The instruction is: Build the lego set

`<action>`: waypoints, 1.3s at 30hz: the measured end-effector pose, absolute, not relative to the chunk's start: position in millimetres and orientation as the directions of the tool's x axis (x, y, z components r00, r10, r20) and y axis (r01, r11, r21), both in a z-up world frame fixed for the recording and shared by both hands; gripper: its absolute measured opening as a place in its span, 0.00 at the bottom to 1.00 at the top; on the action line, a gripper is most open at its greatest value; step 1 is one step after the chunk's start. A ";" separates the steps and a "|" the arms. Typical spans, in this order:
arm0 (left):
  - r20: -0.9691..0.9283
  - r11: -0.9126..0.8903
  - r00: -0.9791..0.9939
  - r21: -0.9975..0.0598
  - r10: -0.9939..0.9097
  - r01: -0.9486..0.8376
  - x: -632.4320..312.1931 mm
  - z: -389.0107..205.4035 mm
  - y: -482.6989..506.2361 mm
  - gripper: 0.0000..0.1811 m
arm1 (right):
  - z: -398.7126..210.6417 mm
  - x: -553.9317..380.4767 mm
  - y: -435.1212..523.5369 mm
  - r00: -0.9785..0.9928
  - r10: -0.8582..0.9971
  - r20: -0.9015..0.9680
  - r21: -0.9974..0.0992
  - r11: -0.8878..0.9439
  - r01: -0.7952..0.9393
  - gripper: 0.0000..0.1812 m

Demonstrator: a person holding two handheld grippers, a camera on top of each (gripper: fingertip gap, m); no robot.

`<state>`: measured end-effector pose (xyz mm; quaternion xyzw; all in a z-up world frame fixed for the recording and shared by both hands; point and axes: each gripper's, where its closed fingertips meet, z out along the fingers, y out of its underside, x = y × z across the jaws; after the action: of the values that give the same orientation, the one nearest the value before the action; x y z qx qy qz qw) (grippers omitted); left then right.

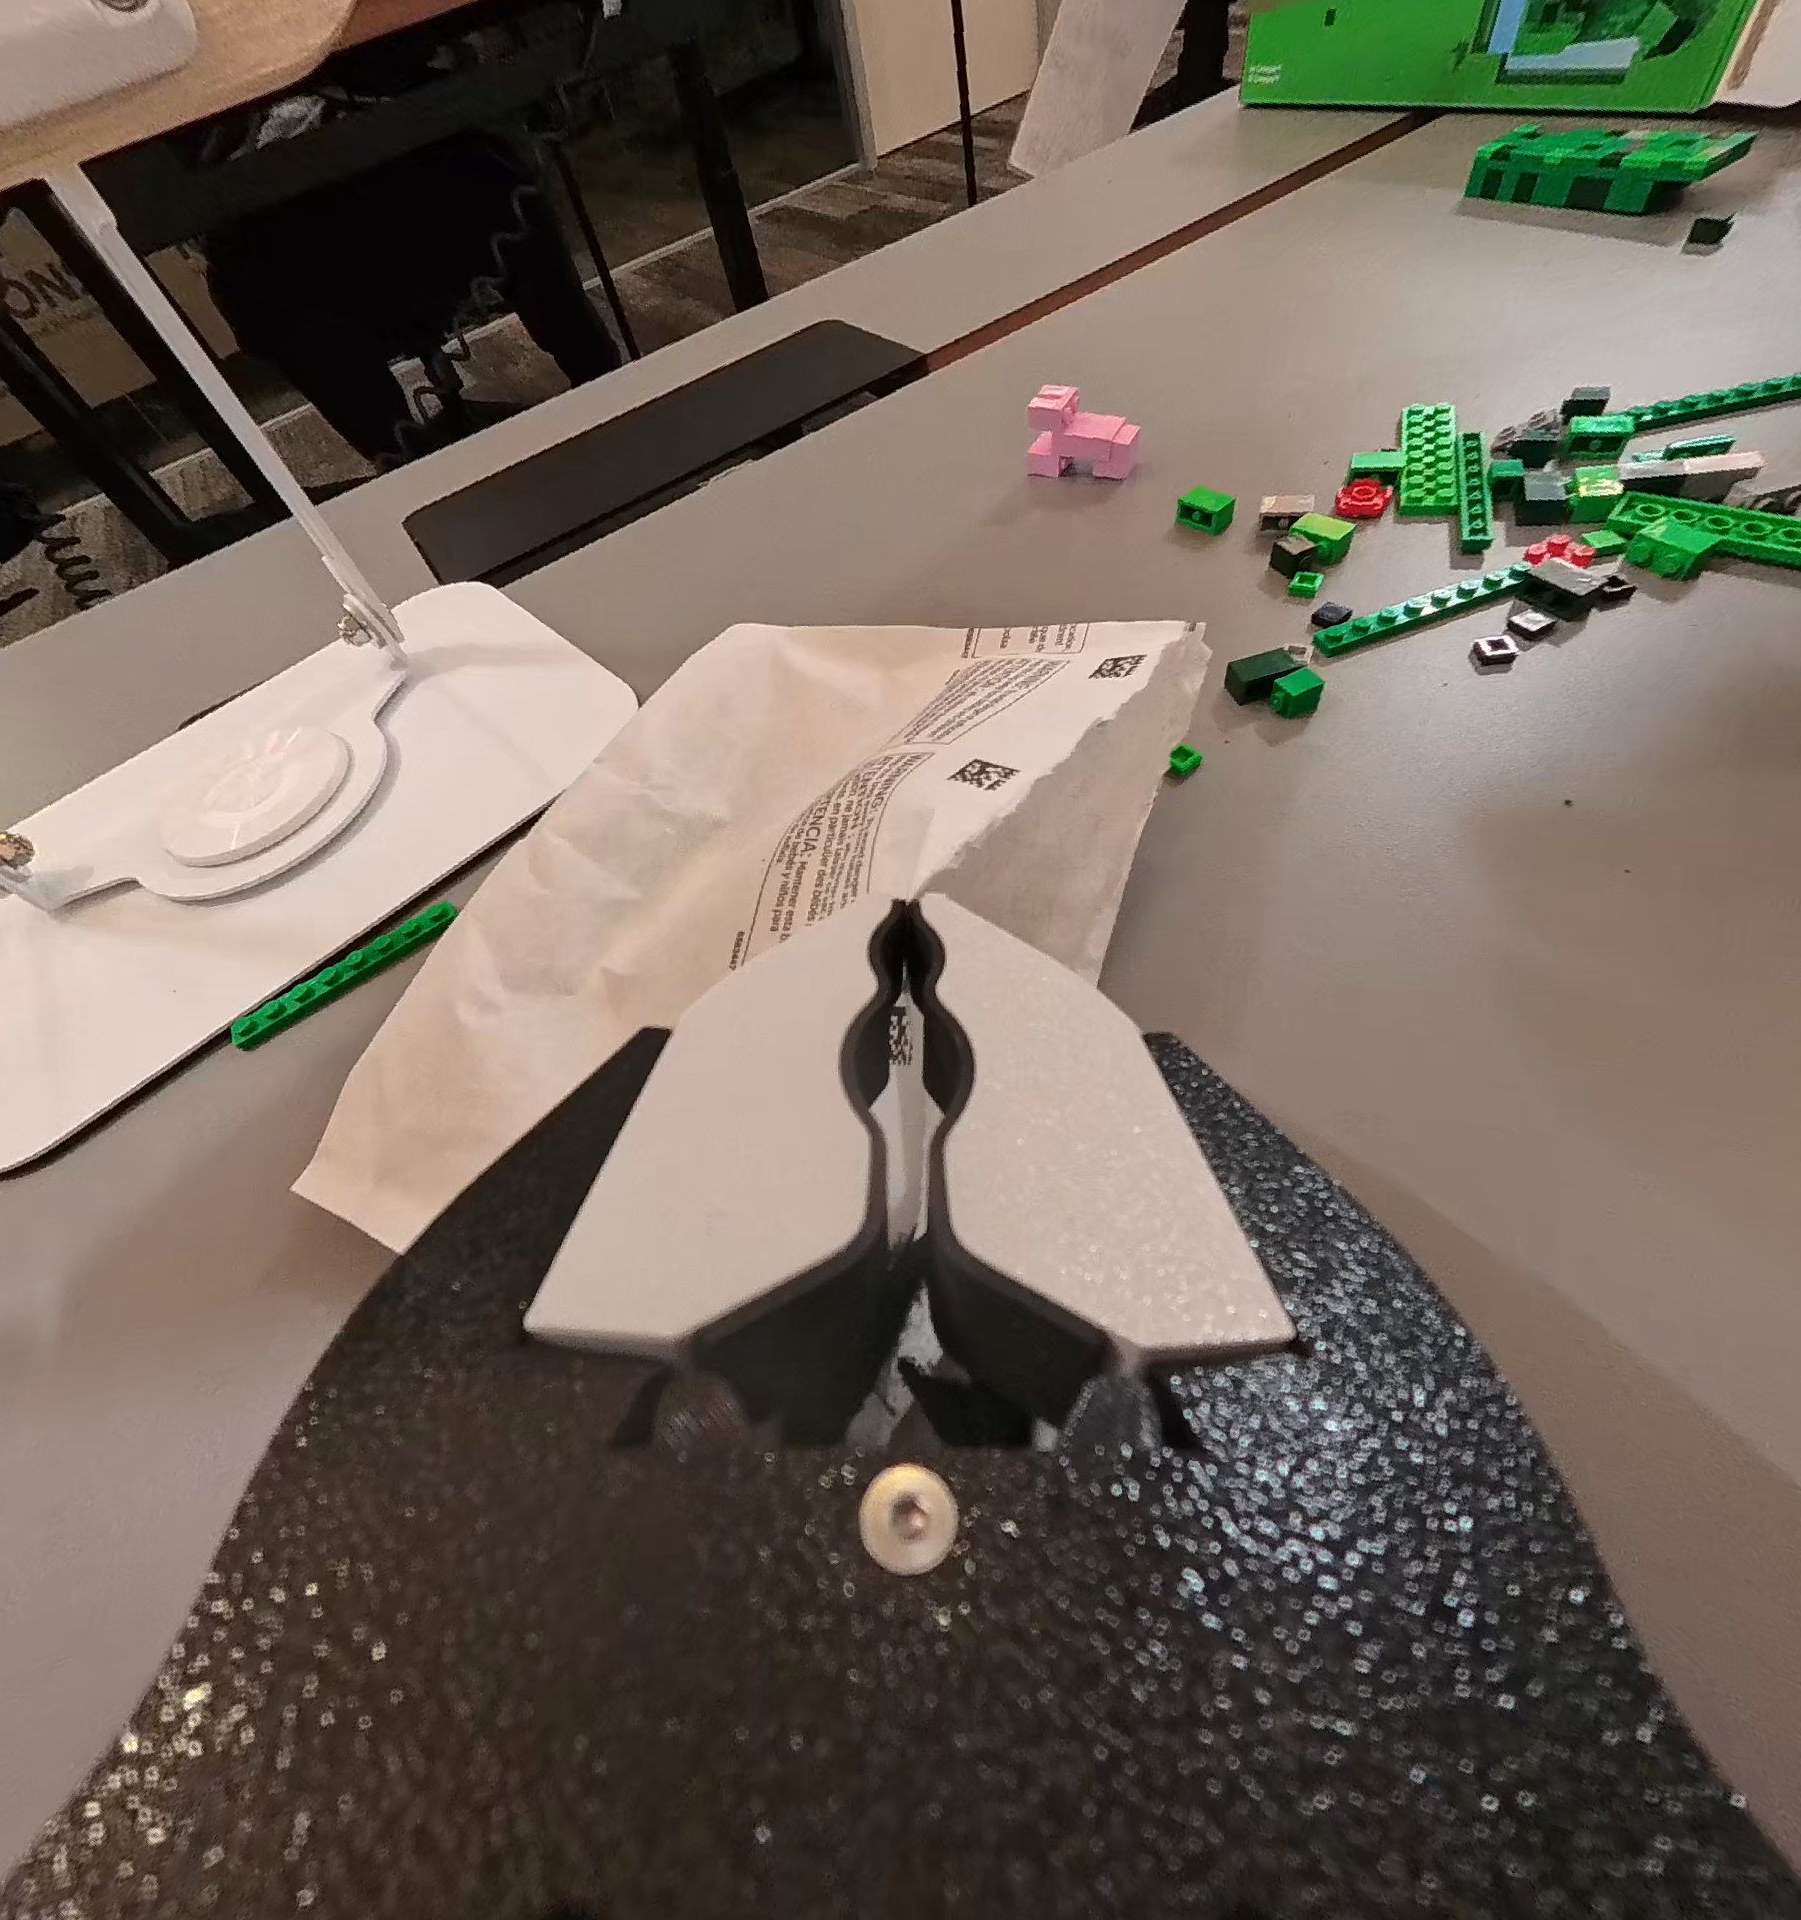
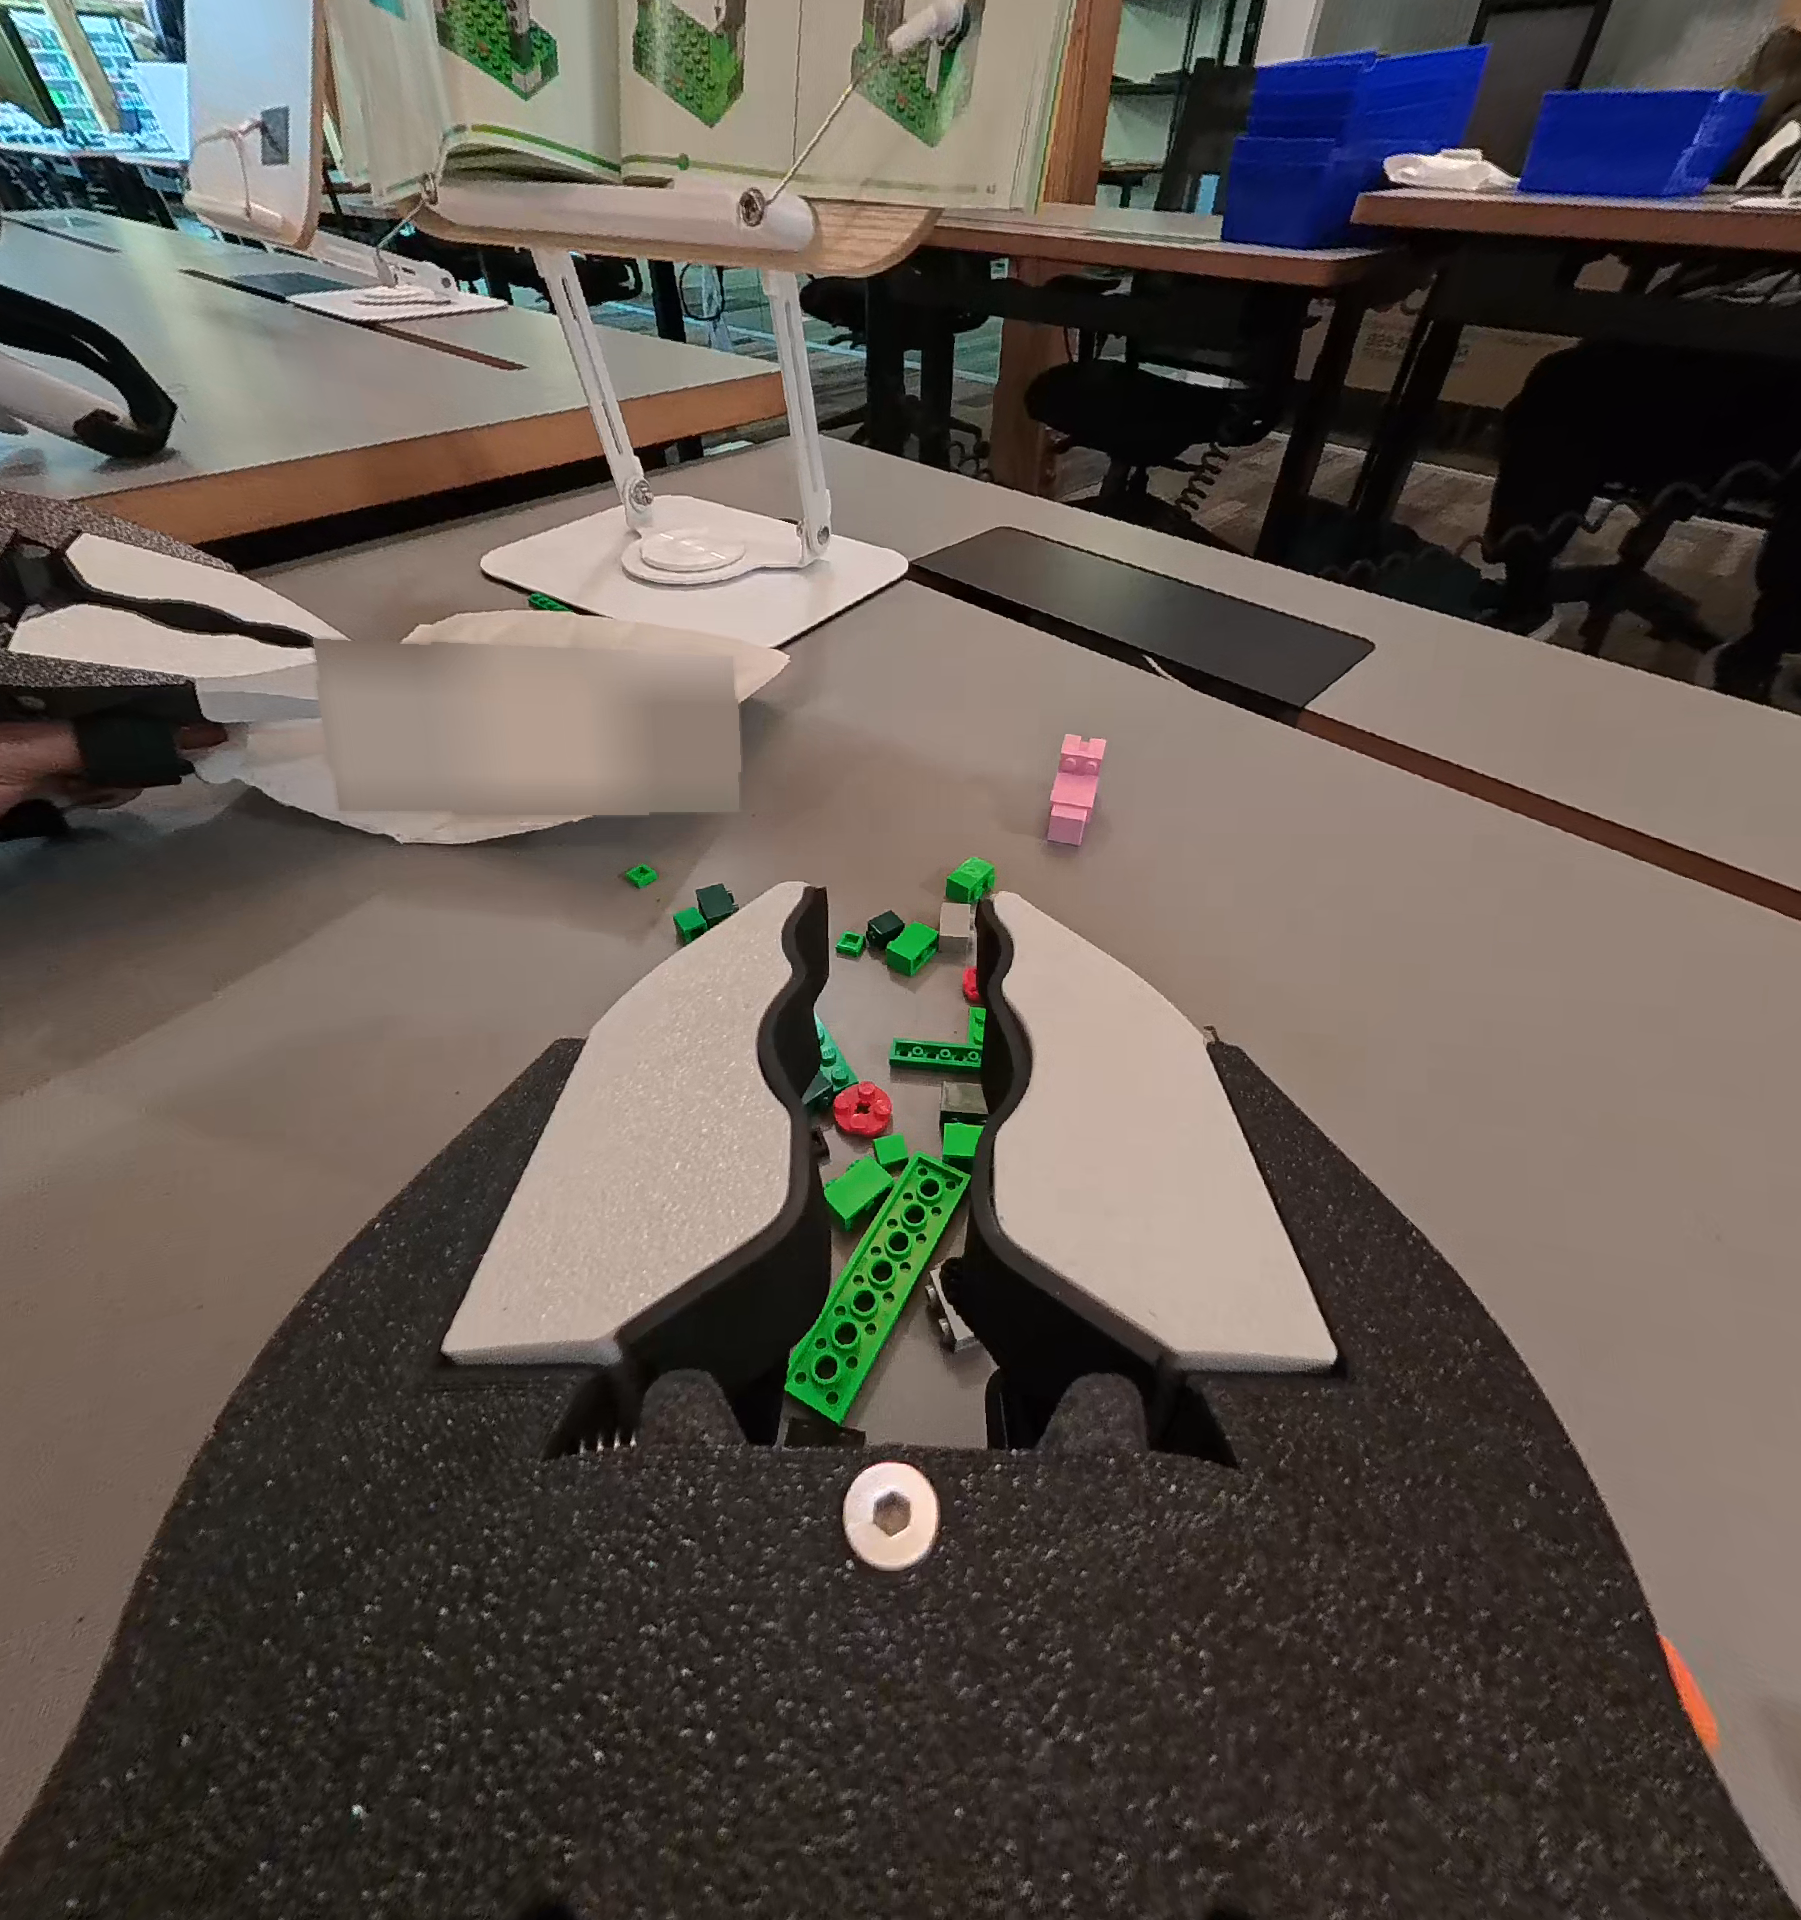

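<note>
My left gripper (image 1: 911,909) is shut on the torn edge of a white paper bag (image 1: 730,831) and holds it over the grey table (image 1: 1498,1039). The bag and the left gripper (image 2: 298,649) also show at the left of the right wrist view. My right gripper (image 2: 901,904) is open and empty above a scatter of loose bricks; a long green plate (image 2: 875,1288) and a red round piece (image 2: 862,1108) lie between its fingers. The brick pile (image 1: 1561,520) is mostly green. A small pink pig figure (image 1: 1083,434) (image 2: 1075,790) stands apart.
A white stand (image 2: 709,566) at the back holds an open instruction booklet (image 2: 688,94). A thin green plate (image 1: 340,977) lies by its base. A green built section (image 1: 1592,166) and a green box (image 1: 1478,52) sit far right. A black panel (image 2: 1145,613) is set in the table. Across from one pair of fingers to the other is roughly 25 centimetres. It is some 20 centimetres from my right tips to the small pink pig figure (image 2: 1075,790).
</note>
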<state>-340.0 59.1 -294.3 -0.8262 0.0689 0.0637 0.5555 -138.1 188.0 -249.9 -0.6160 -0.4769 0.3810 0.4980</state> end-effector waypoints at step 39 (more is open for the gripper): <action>-0.214 -0.370 0.975 -0.902 -0.061 -0.221 -335.2 -291.8 59.9 0.00 | -282.1 -177.0 178.2 -0.334 0.923 0.192 -0.704 0.366 0.609 0.17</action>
<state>-335.2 59.9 -291.8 -0.8246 0.0854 0.0721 0.5545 -177.0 178.2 -282.1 -0.4961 -0.7720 0.2660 0.2952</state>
